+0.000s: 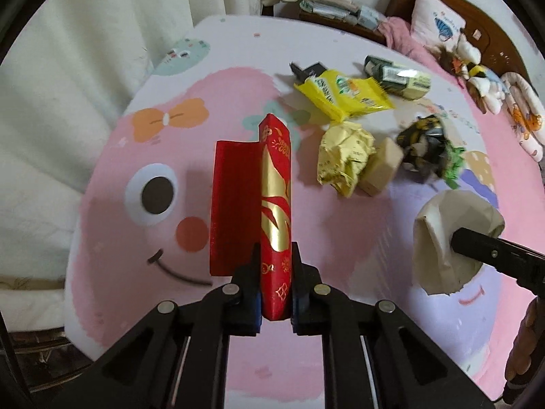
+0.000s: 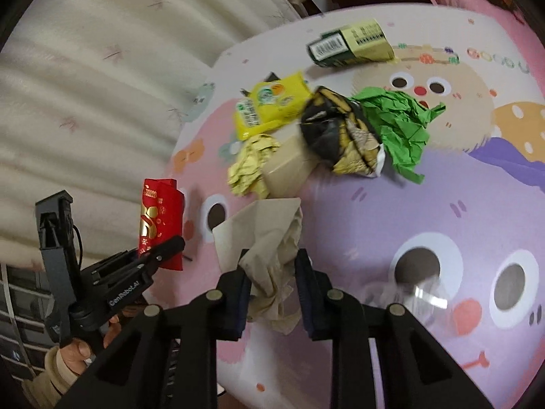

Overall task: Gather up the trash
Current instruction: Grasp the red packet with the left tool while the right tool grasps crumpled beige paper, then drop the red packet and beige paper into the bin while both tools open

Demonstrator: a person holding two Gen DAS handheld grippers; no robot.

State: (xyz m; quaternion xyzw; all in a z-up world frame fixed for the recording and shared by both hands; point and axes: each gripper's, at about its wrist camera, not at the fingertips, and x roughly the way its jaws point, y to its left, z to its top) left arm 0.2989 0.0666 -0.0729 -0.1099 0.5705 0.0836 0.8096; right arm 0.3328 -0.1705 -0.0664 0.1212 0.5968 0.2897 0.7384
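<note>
My left gripper is shut on a red and gold paper envelope and holds it upright above the cartoon bed sheet. It also shows in the right wrist view. My right gripper is shut on a crumpled beige paper, which also shows in the left wrist view. More trash lies on the bed: a yellow wrapper, a crumpled yellow paper, a small cardboard box, a black and gold crumpled bag, green paper and a dark green carton.
A cream curtain hangs left of the bed. A wooden headboard, a pillow and soft toys are at the far right. A cluttered side table stands behind the bed.
</note>
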